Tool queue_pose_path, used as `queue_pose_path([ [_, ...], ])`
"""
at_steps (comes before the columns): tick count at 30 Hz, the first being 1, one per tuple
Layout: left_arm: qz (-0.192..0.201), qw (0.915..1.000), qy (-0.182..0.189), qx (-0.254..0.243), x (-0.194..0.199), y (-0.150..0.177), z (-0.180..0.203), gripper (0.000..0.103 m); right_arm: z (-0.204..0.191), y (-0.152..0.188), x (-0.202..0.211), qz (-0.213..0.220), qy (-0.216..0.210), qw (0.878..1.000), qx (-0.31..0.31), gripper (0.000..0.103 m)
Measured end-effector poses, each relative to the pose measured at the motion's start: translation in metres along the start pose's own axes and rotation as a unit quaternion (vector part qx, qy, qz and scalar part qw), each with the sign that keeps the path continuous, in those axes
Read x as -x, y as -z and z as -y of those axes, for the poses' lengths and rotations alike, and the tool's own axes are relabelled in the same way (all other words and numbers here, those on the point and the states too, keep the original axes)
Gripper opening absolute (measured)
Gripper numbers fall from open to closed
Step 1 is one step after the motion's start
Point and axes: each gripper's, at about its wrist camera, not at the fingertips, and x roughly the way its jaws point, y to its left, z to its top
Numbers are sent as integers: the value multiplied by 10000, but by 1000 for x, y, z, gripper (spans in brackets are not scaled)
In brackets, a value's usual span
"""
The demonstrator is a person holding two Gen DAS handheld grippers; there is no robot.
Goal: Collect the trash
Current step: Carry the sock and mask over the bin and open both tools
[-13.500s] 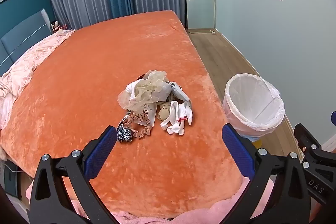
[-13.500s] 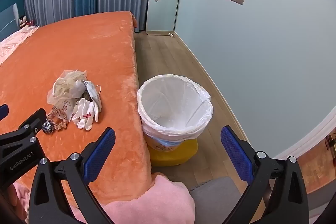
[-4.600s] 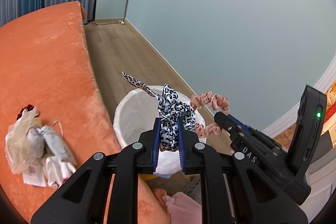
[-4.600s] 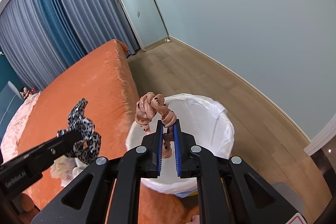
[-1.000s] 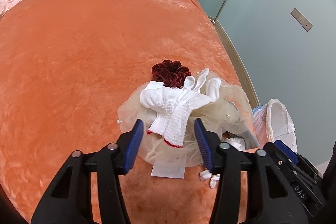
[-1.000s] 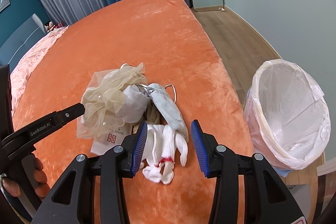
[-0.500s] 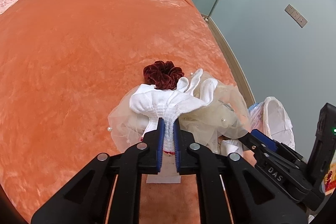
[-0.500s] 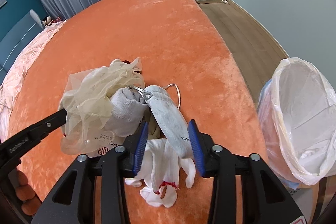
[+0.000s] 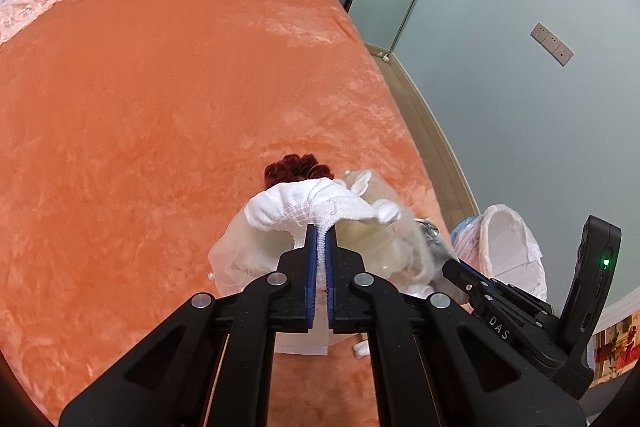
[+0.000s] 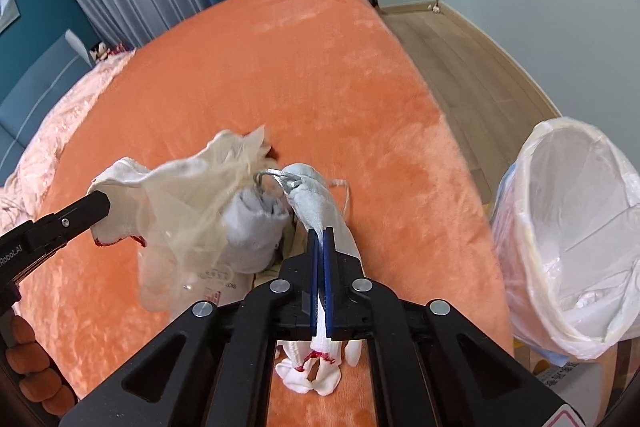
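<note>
Left tool (image 9: 319,243) of mine pinches a white sock (image 9: 316,205), raised off the pile on the orange bed (image 9: 160,87). My right tool (image 10: 320,247) has just squeezed shut on a grey mask (image 10: 320,205). At three o'clock stands the trash bin (image 10: 568,227).

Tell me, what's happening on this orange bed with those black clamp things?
A person is clearing a small pile of odds and ends off the orange bed with a pair of hand-held tongs. The left tongs have just closed on a white glove. The right tongs have just closed on a pale grey face mask. More bits lie underneath: sheer cream fabric, a paper tag and another white glove. The lined trash bin stands beside the bed.
</note>
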Motion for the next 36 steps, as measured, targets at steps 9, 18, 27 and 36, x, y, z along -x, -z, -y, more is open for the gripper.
queue_pose_path([
  [9, 454, 9982, 268, -293, 40, -20, 50, 3, 16, -23, 68, 685, -89, 9975, -149, 2],
  [18, 707, 9925, 660, -751, 65, -26, 123, 3, 53, -32, 133, 1246, 45, 9916, -333, 2],
  [27, 687, 9847, 1054, -1208, 72, -15, 198, 3, 110, -20, 177, 1547, 285, 9851, -690, 2],
  [36, 480, 9777, 1327, -1559, 58, 3, 262, 3, 165, -7, 202, 1695, 534, 9785, -1048, 2],
])
